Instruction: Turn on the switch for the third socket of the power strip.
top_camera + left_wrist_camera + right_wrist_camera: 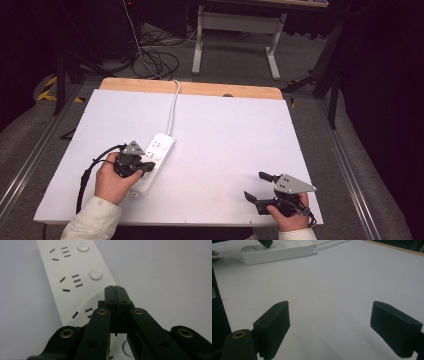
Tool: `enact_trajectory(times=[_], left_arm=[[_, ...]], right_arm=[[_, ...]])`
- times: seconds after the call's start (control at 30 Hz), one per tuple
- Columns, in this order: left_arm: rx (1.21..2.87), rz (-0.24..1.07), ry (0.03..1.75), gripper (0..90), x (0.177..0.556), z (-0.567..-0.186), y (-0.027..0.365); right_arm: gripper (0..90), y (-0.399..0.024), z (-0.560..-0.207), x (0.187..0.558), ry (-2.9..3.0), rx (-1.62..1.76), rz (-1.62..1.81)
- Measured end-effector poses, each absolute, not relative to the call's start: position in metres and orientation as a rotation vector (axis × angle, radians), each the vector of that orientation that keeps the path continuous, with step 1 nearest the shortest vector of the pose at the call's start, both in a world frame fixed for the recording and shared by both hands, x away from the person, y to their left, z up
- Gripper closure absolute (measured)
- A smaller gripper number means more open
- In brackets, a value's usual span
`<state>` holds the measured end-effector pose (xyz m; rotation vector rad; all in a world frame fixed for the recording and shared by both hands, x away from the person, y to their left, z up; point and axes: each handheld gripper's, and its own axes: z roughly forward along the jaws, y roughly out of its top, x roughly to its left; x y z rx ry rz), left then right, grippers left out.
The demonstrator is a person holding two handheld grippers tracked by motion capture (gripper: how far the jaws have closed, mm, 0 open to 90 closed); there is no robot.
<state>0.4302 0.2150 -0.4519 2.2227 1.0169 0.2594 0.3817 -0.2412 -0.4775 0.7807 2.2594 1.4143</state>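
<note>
A white table (225, 140) carries a white power strip (161, 149) near its left side.

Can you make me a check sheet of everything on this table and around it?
Surface: white board on a wooden table, bare apart from the strip.
Job's things: white power strip, lying flat.
Clutter: nothing seen.
Grippers: left hand-held gripper shut, tips over the strip; right hand-held gripper open, nothing between its jaws.
Cables: strip's white cord runs off the far edge; black cable trails from the left gripper.
Surroundings: grey floor, desk legs, loose wires.
</note>
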Motion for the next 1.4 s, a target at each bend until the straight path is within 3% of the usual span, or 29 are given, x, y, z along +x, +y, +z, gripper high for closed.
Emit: enact_trajectory(times=[1.4], left_arm=[[2.216, 0.239, 1.011, 90.0, 0.4314, -0.4571, 0.2124]], right_arm=[[16.4, -0.2399, -0.4773, 0.3807, 2.268, 0.775, 1.418]])
